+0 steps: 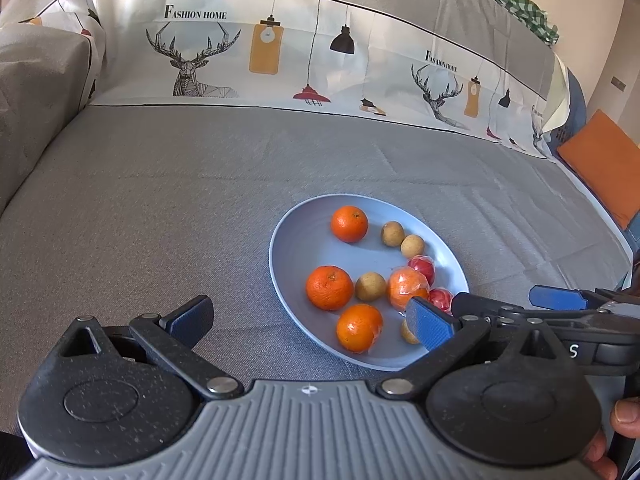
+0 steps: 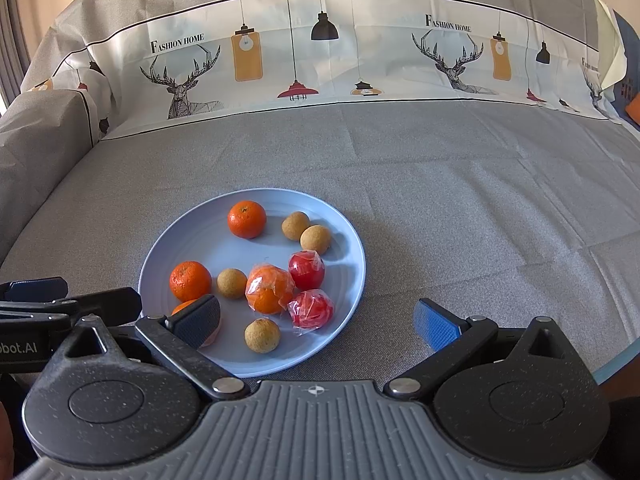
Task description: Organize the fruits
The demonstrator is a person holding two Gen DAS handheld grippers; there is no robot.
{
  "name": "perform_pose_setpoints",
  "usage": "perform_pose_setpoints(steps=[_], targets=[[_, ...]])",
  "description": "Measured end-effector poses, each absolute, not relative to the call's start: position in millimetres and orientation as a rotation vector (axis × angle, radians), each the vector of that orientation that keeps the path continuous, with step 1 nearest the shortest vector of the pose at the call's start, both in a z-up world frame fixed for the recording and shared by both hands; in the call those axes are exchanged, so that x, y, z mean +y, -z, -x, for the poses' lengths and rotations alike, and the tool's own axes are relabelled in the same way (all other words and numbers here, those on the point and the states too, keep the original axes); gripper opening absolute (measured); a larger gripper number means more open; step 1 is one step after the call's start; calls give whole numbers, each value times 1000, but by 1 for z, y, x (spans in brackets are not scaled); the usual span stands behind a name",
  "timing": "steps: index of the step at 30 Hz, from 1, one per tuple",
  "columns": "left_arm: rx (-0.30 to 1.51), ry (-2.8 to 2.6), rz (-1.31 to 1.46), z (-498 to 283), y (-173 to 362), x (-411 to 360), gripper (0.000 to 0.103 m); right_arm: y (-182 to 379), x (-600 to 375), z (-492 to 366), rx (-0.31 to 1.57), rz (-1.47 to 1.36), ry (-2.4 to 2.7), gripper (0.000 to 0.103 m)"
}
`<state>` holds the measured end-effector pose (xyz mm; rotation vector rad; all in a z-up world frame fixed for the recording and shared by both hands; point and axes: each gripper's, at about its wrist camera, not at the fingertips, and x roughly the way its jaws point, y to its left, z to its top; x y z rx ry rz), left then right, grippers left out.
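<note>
Grey cloth (image 2: 440,200); blue plate (image 2: 192,236) holds fruits; left gripper (image 1: 312,320), right gripper (image 2: 320,320) jaws apart, empty.

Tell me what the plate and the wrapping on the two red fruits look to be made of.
Plate: probably plastic or melamine; pale blue, matte, with faint moulded rings and soft highlights.
Wrapping on the red fruits: thin clear plastic film, glossy; it crinkles and throws sharp white glints over the red.
</note>
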<state>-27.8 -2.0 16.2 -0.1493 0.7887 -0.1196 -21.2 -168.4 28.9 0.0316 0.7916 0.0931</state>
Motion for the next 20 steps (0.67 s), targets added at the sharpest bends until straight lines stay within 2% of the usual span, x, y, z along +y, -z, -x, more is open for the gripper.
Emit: perform_pose_setpoints(steps=[20], targets=[[760, 141, 157, 24, -14, -1, 103, -38, -175, 16, 746, -77, -63, 102]])
